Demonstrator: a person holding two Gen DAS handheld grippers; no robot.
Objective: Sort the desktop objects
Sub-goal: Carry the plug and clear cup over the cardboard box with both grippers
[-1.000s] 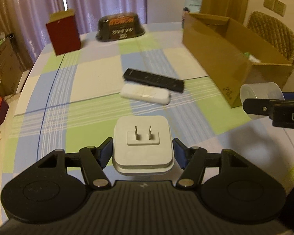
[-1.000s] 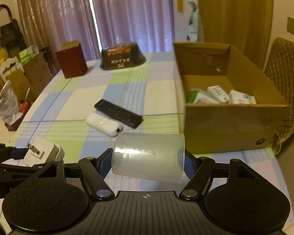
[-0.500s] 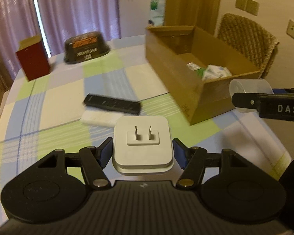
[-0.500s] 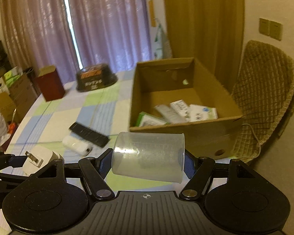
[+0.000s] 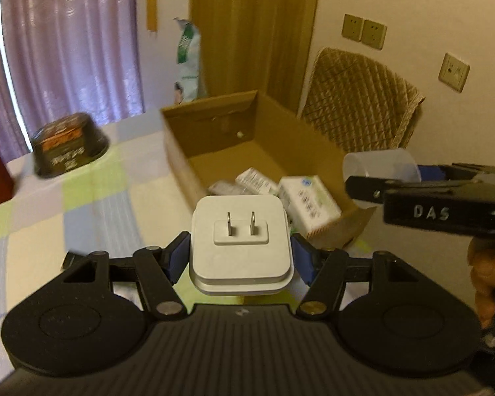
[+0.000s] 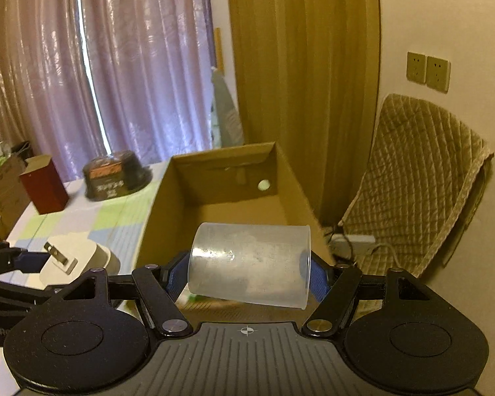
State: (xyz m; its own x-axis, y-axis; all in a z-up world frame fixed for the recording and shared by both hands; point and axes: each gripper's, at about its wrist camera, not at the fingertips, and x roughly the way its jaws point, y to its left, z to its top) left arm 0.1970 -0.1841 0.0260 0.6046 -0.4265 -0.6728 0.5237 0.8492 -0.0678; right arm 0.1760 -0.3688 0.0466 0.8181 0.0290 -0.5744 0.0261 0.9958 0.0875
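My left gripper is shut on a white plug adapter, prongs facing forward, held in the air just before the near left wall of the open cardboard box. Several white packets lie in the box. My right gripper is shut on a clear plastic cup lying sideways, held over the box's near end. In the left wrist view the cup and right gripper hang at the box's right side. The adapter shows at lower left in the right wrist view.
A dark upturned bowl and a red box stand far back on the checked tablecloth. A quilted chair stands right of the box, against the wall. Curtains hang behind the table.
Both grippers have swung right and risen toward the cardboard box, each keeping its object. The remote and white stick on the table have dropped out of view.
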